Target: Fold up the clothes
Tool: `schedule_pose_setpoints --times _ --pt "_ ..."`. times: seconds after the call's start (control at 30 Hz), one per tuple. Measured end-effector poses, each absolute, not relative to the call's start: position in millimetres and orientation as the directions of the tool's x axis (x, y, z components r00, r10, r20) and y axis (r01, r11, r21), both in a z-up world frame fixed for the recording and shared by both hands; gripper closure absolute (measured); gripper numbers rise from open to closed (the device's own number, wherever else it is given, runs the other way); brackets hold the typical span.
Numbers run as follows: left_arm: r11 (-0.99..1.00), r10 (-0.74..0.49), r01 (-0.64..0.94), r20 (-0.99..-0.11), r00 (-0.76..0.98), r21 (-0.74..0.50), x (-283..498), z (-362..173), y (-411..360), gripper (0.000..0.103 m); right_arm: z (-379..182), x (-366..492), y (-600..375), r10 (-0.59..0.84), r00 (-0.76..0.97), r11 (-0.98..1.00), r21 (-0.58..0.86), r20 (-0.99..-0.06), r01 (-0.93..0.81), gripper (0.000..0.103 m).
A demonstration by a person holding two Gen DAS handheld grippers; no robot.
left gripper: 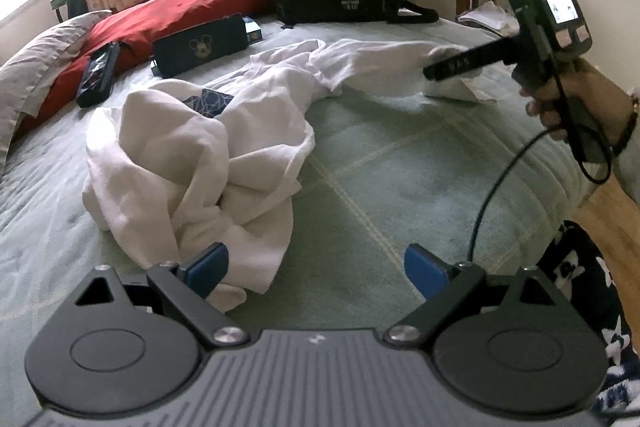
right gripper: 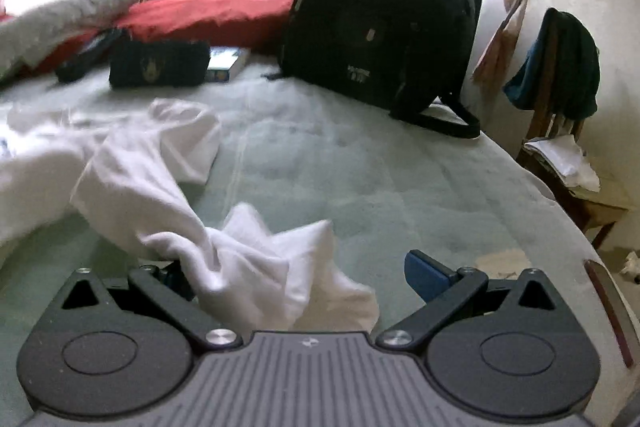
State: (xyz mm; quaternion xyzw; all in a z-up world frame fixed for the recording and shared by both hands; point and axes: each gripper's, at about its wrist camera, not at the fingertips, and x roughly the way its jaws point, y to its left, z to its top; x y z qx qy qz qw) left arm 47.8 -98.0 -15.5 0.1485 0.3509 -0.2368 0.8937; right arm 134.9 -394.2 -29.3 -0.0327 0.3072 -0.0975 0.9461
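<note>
A crumpled white garment point(left gripper: 192, 163) with a dark blue print lies on the pale green bed cover point(left gripper: 400, 167). My left gripper point(left gripper: 316, 267) is open just in front of the garment's near end, its left blue pad touching the cloth. My right gripper point(right gripper: 304, 271) is open, with a bunched end of the white garment point(right gripper: 256, 259) lying between its jaws and hiding the left pad. In the left wrist view the right gripper point(left gripper: 436, 67) reaches over the garment's far right end.
A black backpack point(right gripper: 380, 7) stands at the back of the bed. A red pillow point(left gripper: 168, 15), a dark Mickey pouch point(left gripper: 200, 47) and a small box lie at the back left. A wooden chair point(right gripper: 560, 87) with clothes stands right of the bed.
</note>
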Motion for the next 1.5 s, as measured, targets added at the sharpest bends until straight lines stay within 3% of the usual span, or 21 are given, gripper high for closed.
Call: schedule_pose_setpoints --times 0.17,0.27,0.8,1.13,1.33,1.5 --pt "0.843 -0.314 0.528 -0.704 0.637 0.102 50.5 -17.4 -100.6 0.008 -30.6 152.4 -400.9 -0.140 0.790 0.990 -0.102 -0.597 0.099 0.000" --pt "0.842 -0.310 0.528 -0.707 0.636 0.106 51.2 -17.6 -102.6 0.008 -30.5 161.7 -403.1 -0.198 0.791 0.979 -0.160 -0.579 0.128 0.000" --pt "0.840 -0.289 0.529 -0.729 0.621 0.118 62.0 -26.2 -111.3 0.008 1.3 209.2 -494.5 -0.459 0.751 0.886 -0.181 -0.475 0.427 0.000" --pt "0.840 -0.280 0.528 -0.739 0.613 0.120 71.7 -29.6 -116.7 0.008 27.4 241.6 -530.9 -0.567 0.710 0.824 -0.307 -0.418 0.477 0.000" --pt "0.838 -0.283 0.533 -0.744 0.606 0.116 76.3 -31.6 -119.6 0.008 50.1 233.2 -532.1 -0.623 0.727 0.778 -0.324 -0.290 0.538 0.000" --pt "0.831 -0.296 0.546 -0.747 0.596 0.106 74.7 -32.7 -121.9 0.008 39.4 232.9 -528.1 -0.600 0.733 0.793 -0.361 -0.322 0.490 0.000"
